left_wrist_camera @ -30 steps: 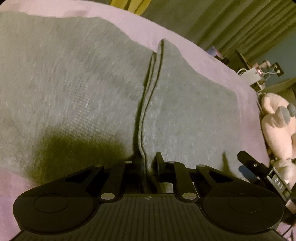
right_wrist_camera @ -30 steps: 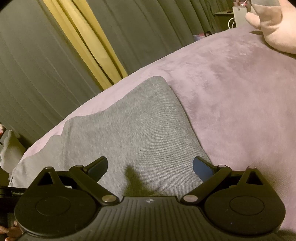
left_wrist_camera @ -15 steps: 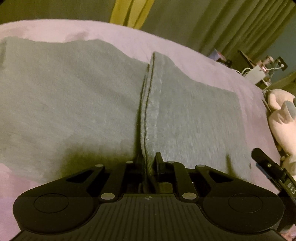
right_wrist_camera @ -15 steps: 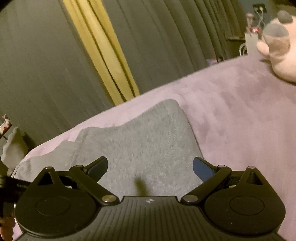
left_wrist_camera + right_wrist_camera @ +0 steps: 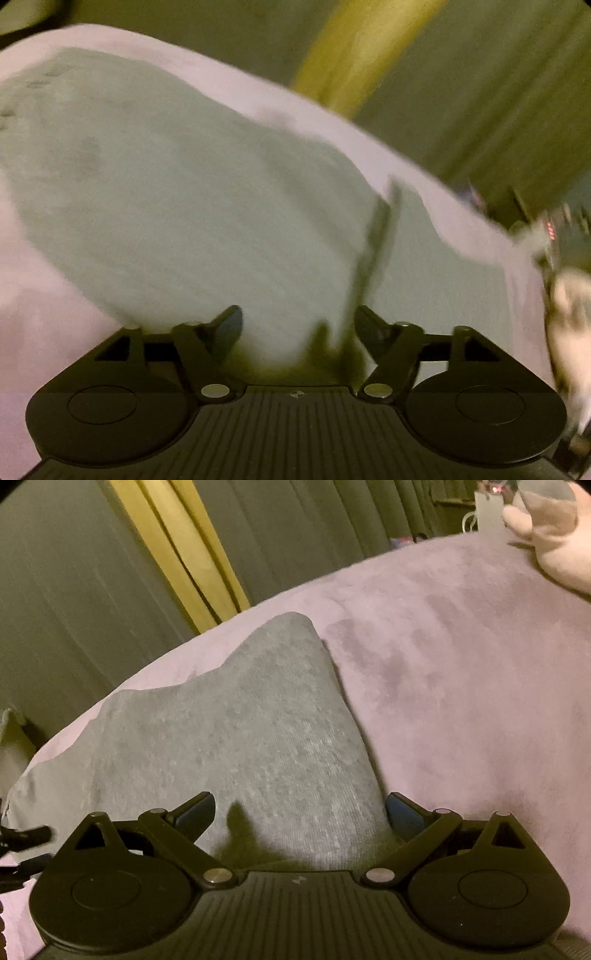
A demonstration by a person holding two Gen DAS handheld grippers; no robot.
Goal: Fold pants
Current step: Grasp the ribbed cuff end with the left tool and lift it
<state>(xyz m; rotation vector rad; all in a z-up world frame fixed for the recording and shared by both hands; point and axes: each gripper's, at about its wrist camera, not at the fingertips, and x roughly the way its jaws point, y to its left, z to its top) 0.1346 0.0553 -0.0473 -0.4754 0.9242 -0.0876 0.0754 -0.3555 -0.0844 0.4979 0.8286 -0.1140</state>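
Note:
The grey pants [image 5: 192, 206] lie folded on the purple blanket [image 5: 44, 332]. A dark seam or fold edge [image 5: 373, 258] runs up from near the right finger. My left gripper [image 5: 297, 326] is open and empty just above the cloth; the view is motion-blurred. In the right wrist view the pants [image 5: 251, 731] lie flat with a rounded corner at the far end. My right gripper [image 5: 299, 812] is open and empty over the pants' near right edge.
The purple blanket [image 5: 461, 672] covers the bed. A pink plush toy [image 5: 554, 535] sits at the far right. Grey and yellow curtains [image 5: 177, 554] hang behind the bed. Part of the other gripper [image 5: 22, 842] shows at the left edge.
My left gripper has opened and let go of the pants' fold edge, and it swung left. The right gripper stays open and has shifted only slightly.

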